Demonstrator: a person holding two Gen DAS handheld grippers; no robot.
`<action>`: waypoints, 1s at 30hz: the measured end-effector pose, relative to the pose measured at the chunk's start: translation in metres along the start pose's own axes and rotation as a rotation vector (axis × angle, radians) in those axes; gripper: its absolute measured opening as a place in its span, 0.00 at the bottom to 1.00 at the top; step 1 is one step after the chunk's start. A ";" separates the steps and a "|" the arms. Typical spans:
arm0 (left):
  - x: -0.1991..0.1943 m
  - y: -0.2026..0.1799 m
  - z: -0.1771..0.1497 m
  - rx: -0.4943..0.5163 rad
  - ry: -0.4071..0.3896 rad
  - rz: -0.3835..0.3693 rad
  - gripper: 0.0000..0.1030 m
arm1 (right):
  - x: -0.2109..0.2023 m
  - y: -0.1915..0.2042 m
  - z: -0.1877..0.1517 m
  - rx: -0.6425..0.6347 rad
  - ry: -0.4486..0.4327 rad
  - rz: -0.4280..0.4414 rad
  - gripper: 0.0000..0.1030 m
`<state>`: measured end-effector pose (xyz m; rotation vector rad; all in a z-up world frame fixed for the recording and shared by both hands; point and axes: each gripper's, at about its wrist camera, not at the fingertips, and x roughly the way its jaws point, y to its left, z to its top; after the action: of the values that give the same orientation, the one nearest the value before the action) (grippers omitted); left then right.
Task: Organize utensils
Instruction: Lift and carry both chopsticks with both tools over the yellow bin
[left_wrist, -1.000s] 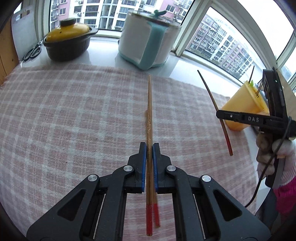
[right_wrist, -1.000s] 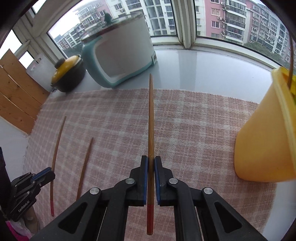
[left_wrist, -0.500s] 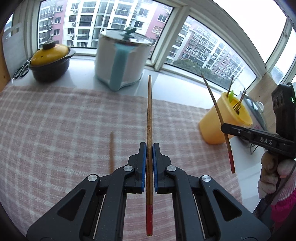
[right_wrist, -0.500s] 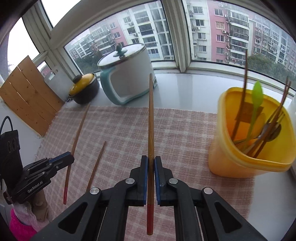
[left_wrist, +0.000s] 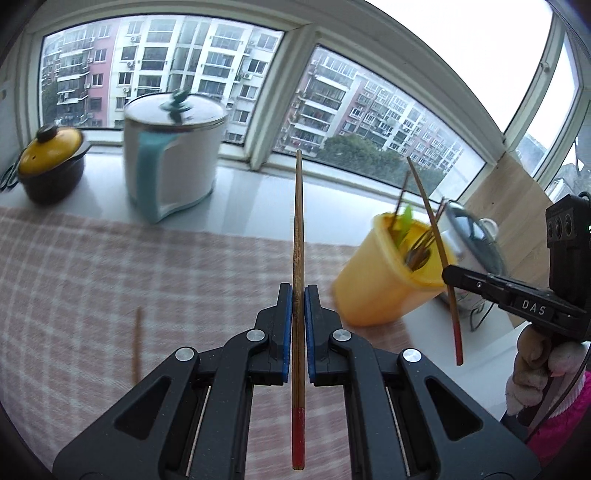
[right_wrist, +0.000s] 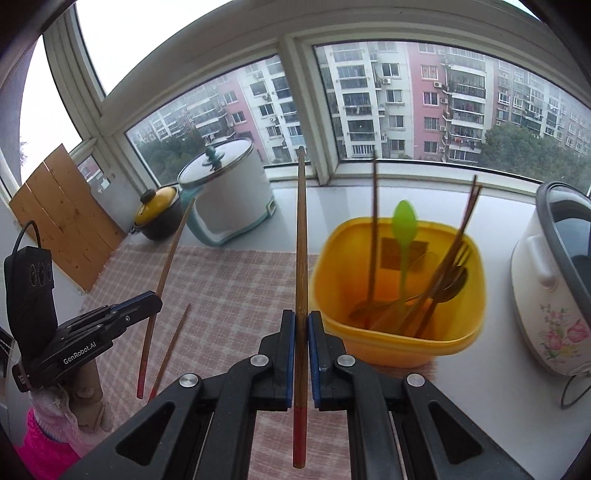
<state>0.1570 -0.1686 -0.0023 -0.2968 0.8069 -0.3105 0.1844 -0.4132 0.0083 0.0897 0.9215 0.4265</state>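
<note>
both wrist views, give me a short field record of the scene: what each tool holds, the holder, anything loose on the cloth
left tool: shut on a red-tipped chopstick, held above the cloth
right tool: shut on a second red-tipped chopstick, near the holder
holder: yellow tub on the cloth's edge, upright
holder contents: green spoon, dark chopsticks, what looks like a fork
loose item: one chopstick lying on the checked cloth
background: white pot, yellow-lidded pot, rice cooker
</note>
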 end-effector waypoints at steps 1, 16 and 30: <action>0.003 -0.007 0.003 0.003 -0.006 -0.007 0.04 | -0.002 -0.004 0.001 0.002 -0.005 0.000 0.04; 0.038 -0.088 0.038 0.051 -0.042 -0.061 0.04 | -0.021 -0.060 0.023 0.036 -0.072 -0.034 0.04; 0.095 -0.123 0.071 0.054 -0.032 -0.092 0.04 | -0.006 -0.089 0.052 0.056 -0.102 -0.042 0.04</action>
<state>0.2522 -0.3074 0.0274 -0.2879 0.7532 -0.4125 0.2505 -0.4916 0.0214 0.1416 0.8332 0.3539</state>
